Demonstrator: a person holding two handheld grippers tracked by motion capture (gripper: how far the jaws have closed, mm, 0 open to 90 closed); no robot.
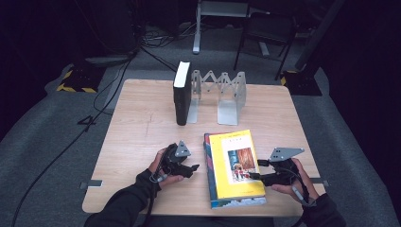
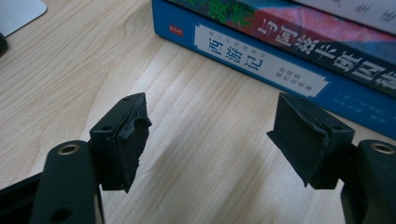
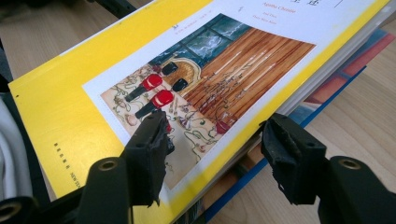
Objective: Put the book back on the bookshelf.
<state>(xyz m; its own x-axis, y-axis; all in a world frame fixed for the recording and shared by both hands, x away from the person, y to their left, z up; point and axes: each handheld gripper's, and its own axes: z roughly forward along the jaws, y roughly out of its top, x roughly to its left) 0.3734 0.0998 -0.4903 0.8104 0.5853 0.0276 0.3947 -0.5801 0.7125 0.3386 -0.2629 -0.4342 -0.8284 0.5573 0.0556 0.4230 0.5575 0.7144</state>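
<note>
A yellow book [image 1: 234, 161] with a picture on its cover [image 3: 70, 116] lies on top of a flat stack near the table's front edge. Under it is a blue book [image 2: 261, 60] with a white spine label. My left gripper [image 1: 194, 168] rests low on the table just left of the stack. It is open [image 2: 208, 140], with only bare wood between the pads and the blue spine ahead. My right gripper [image 1: 255, 176] is at the stack's right edge, open [image 3: 215, 144]. One pad is over the yellow cover, the other beside the page edges.
A thick black book [image 1: 182, 99] stands upright at the back of the wooden table [image 1: 142, 127], leaning on a grey folding metal book rack [image 1: 222, 90]. Chairs and cables lie on the floor beyond the table. Bare wood spreads left of the stack.
</note>
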